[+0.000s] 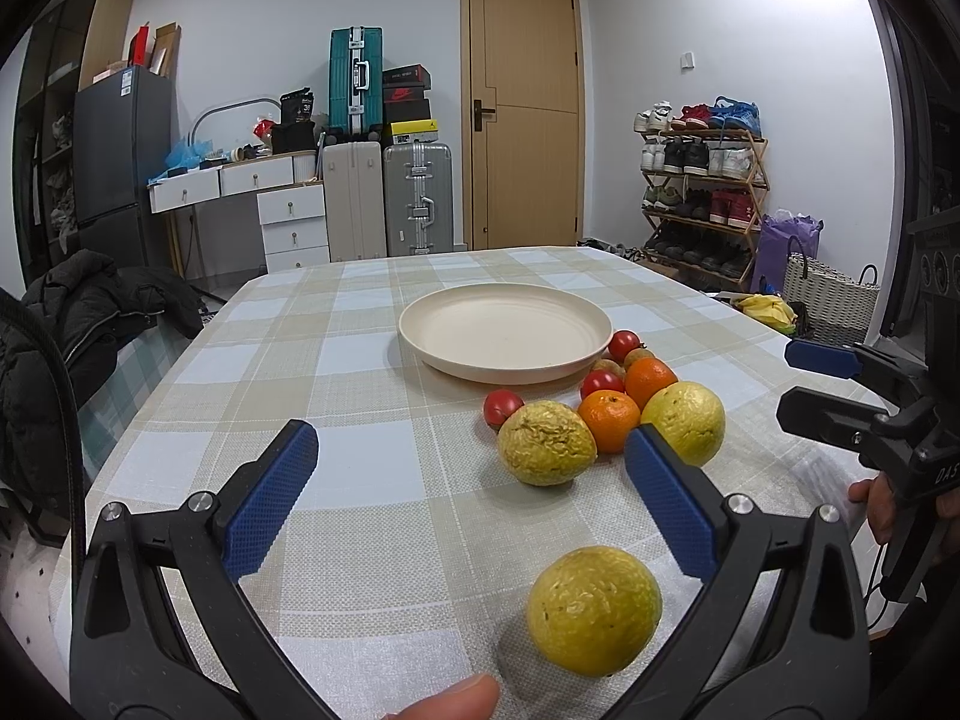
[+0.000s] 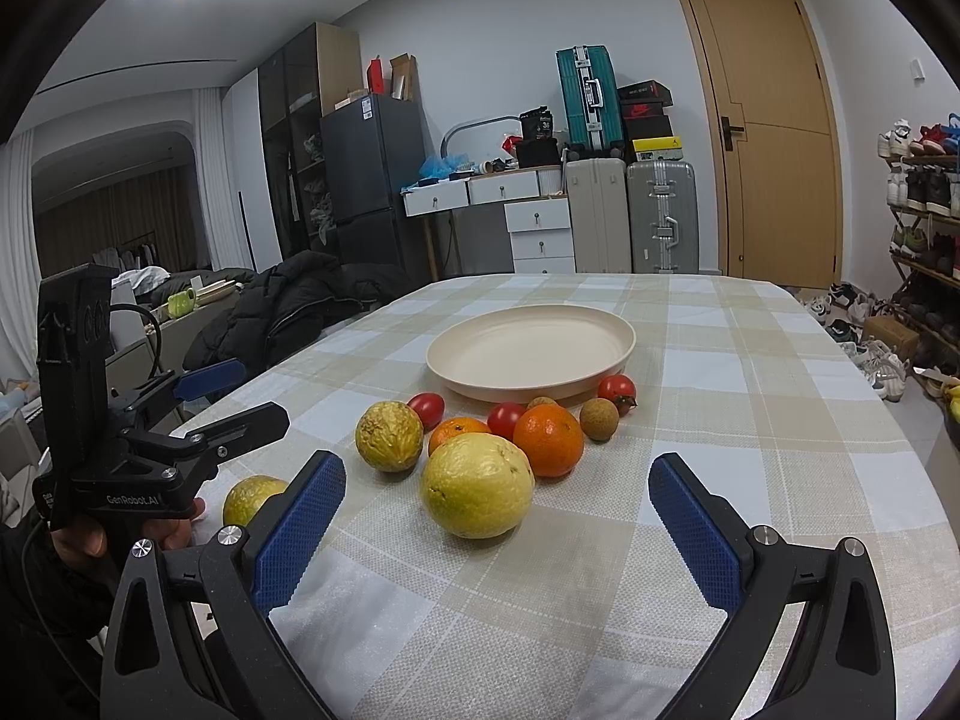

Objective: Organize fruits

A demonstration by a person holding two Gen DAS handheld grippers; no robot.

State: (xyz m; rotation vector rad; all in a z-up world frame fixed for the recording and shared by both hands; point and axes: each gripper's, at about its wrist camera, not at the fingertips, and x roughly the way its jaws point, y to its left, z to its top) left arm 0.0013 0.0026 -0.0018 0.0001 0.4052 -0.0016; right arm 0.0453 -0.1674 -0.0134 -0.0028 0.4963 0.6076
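We are holding both tongs, left tongs (image 1: 471, 492) and right tongs (image 2: 498, 516), apart above the desk (image 1: 360, 528), fruit (image 1: 609, 420) lying beside the plate (image 1: 504, 330).

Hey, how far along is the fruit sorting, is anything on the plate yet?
Nothing looks done: the round cream plate holds no fruit. In hand: nothing. The left gripper is open, with one wrinkled yellow fruit lying between its fingers, ungrasped. The right gripper is open too, facing the smooth yellow-green fruit. Left: everything, including the oranges, the red tomatoes and the small brown fruits, all on the checked tablecloth.
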